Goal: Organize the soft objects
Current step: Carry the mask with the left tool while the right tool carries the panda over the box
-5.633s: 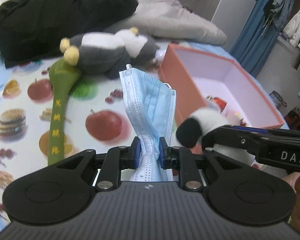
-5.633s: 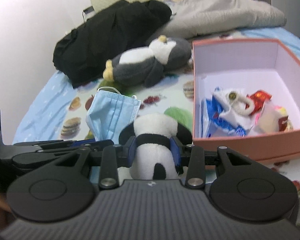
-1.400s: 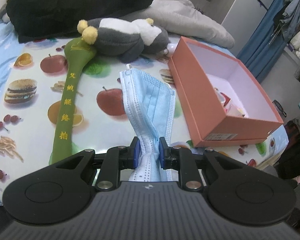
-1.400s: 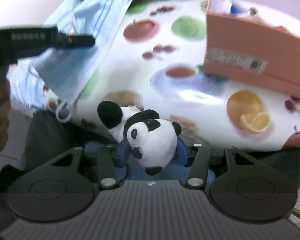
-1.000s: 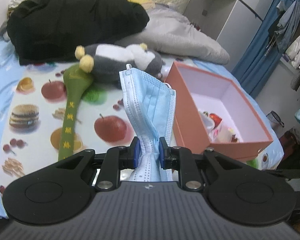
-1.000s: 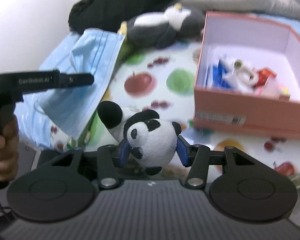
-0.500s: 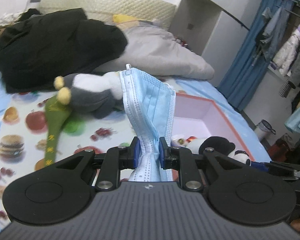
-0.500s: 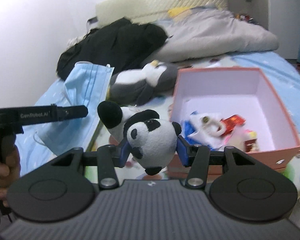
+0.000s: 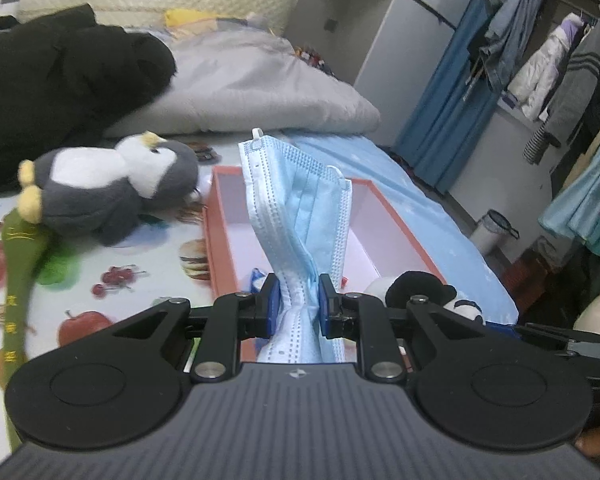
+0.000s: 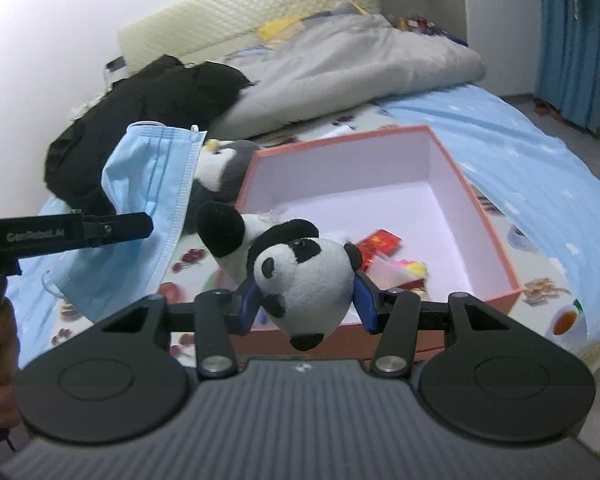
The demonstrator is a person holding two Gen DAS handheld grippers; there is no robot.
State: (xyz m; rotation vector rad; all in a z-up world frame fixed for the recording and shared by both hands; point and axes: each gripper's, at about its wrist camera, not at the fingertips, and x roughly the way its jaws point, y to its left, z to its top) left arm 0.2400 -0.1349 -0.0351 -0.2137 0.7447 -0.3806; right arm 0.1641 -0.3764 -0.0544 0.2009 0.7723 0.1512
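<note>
Tools at frame centre: left tool (image 9: 299, 307) clenches a pleated blue face mask (image 9: 300, 216); right tool (image 10: 306, 304) clenches a black-and-white plush panda (image 10: 300, 276) before an open pink cardboard box (image 10: 488, 236).

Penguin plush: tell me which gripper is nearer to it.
Left. The left gripper, holding the mask, is beside the penguin plush; the right gripper is farther off.

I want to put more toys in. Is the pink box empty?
Not empty. The pink box is open on top, with a red packet and other small things at its near end; the far part looks bare.
</note>
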